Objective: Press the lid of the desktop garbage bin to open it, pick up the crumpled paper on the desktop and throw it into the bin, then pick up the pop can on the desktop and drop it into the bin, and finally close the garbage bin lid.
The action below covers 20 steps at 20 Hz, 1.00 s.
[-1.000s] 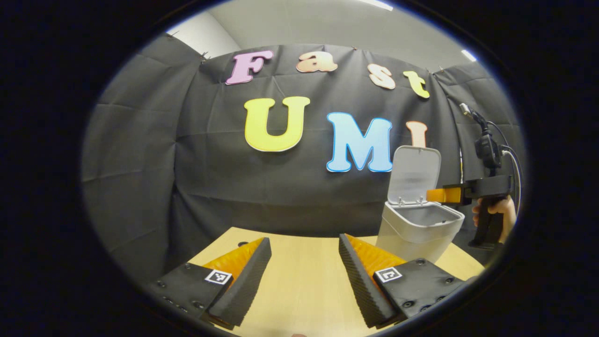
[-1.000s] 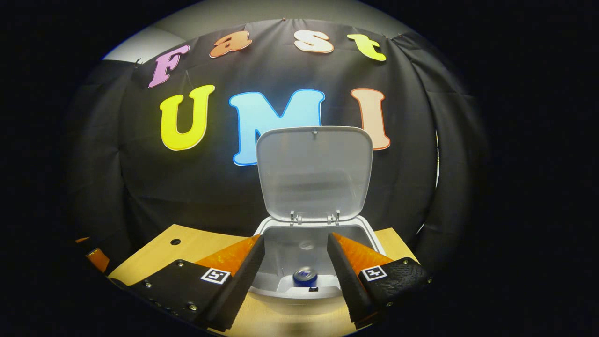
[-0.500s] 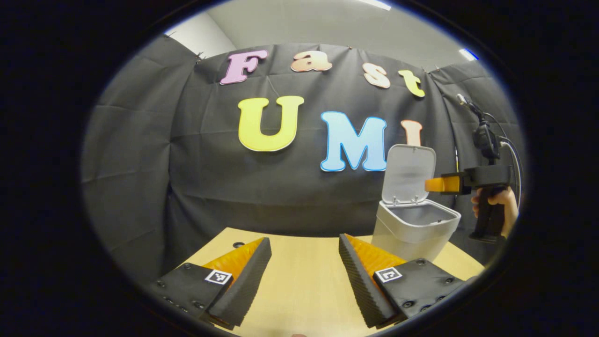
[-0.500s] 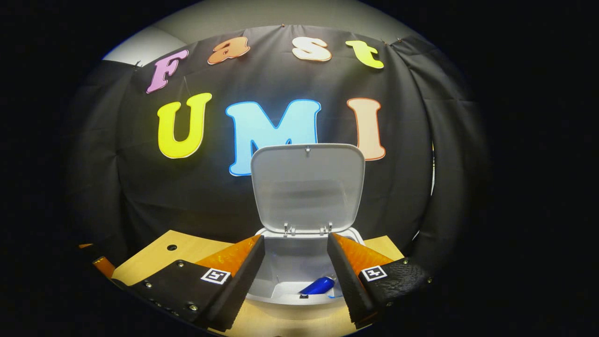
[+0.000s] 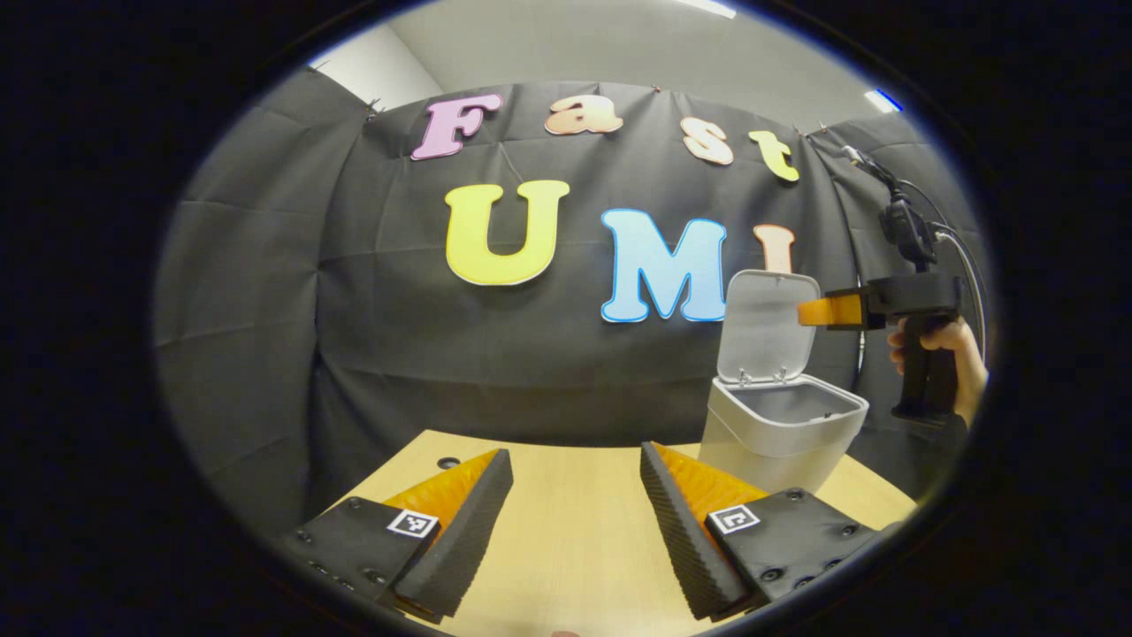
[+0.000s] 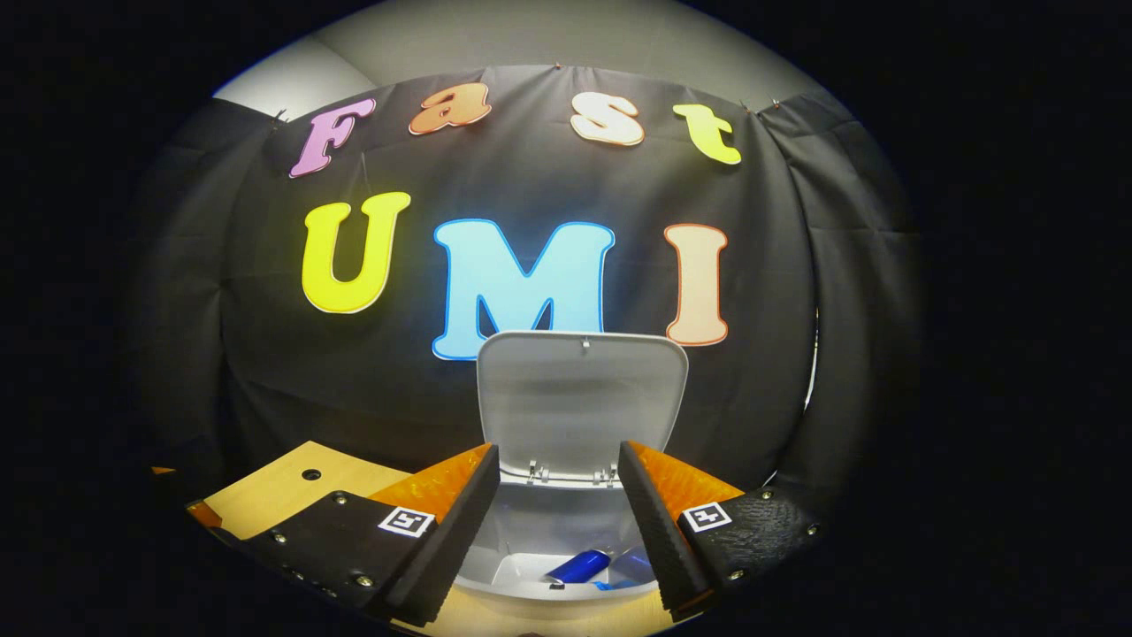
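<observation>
A: Left tongs [image 5: 577,504]?

B: Sitting low over the table [image 5: 575,548], fingers spread wide, gripping nothing. Bare wood is showing between them.

A: Where's the garbage bin [image 5: 783,433] in the left gripper view?

B: At about 3 o'clock of the tongs, standing on the far right part of the table. Lid [image 5: 762,326] is standing upright, hinged at the back, bin mouth open.

A: Right tongs?

B: In the left gripper view the right tongs [image 5: 818,311] are hovering above the bin, up near the top edge of the lid, coming in from 3 o'clock. A hand [image 5: 937,354] is wrapping the grip below them, cables running up from the top. Can't tell the gap from there.

A: And in the right gripper view?

B: Right tongs [image 6: 559,522] are spread wide, holding nothing, pointing at the bin's opening [image 6: 557,566]. The lid [image 6: 582,394] is standing at 12 o'clock just past the fingertips, two hinges showing at its base.

A: Pop can?

B: Pop can [image 6: 579,566] is lying tilted inside the bin, blue, low between the two fingers, touching neither.

A: Crumpled paper?

B: Can't make it out; the bin's inside is mostly hidden by the fingers.

A: Anything else?

B: A small hole in the table [image 6: 310,474] at 10 o'clock of the right tongs.
</observation>
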### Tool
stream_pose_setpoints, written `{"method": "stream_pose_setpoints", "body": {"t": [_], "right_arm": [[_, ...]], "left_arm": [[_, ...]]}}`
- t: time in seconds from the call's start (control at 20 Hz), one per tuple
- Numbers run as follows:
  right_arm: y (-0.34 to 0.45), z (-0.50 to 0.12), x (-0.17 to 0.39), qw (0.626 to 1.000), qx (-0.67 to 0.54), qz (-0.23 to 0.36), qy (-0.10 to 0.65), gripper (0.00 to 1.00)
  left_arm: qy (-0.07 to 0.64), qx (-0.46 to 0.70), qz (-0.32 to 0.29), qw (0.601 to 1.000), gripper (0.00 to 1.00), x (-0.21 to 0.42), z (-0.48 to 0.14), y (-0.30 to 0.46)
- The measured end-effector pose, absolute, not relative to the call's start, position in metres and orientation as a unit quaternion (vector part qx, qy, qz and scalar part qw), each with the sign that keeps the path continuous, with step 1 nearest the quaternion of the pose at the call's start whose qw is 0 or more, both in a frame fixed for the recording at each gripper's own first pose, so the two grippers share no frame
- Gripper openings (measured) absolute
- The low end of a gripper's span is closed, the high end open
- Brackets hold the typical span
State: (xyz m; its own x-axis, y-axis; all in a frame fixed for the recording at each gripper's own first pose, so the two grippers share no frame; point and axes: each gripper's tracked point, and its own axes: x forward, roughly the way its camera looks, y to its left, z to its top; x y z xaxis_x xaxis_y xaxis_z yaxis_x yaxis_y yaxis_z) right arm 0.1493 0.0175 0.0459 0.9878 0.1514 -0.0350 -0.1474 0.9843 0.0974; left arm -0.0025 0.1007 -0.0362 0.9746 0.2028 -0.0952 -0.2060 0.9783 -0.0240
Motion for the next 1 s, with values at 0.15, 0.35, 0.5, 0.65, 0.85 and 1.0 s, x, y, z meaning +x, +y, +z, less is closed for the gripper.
{"method": "stream_pose_setpoints", "body": {"t": [0.15, 0.35, 0.5, 0.65, 0.85, 1.0], "right_arm": [[0.016, 0.063, 0.154, 0.997, 0.037, 0.073, 0.006, 0.87], [0.016, 0.088, 0.161, 0.997, 0.031, 0.07, -0.019, 0.87], [0.02, 0.101, 0.168, 0.997, 0.031, 0.07, -0.03, 0.87], [0.023, 0.11, 0.176, 0.996, 0.035, 0.071, -0.035, 0.87], [0.02, 0.124, 0.19, 0.996, 0.036, 0.062, -0.046, 0.87], [0.013, 0.132, 0.205, 0.997, 0.038, 0.048, -0.053, 0.87]], "left_arm": [[0.044, -0.018, 0.107, 0.993, 1.0, -0.006, -0.036, 0.102], [0.045, -0.019, 0.112, 0.993, 1.0, -0.009, -0.037, 0.105], [0.047, -0.015, 0.114, 0.992, 1.0, -0.012, -0.038, 0.108], [0.047, -0.014, 0.115, 0.992, 1.0, -0.014, -0.037, 0.11], [0.049, -0.013, 0.116, 0.992, 1.0, -0.016, -0.038, 0.112], [0.049, -0.008, 0.119, 0.992, 1.0, -0.019, -0.036, 0.115]]}}
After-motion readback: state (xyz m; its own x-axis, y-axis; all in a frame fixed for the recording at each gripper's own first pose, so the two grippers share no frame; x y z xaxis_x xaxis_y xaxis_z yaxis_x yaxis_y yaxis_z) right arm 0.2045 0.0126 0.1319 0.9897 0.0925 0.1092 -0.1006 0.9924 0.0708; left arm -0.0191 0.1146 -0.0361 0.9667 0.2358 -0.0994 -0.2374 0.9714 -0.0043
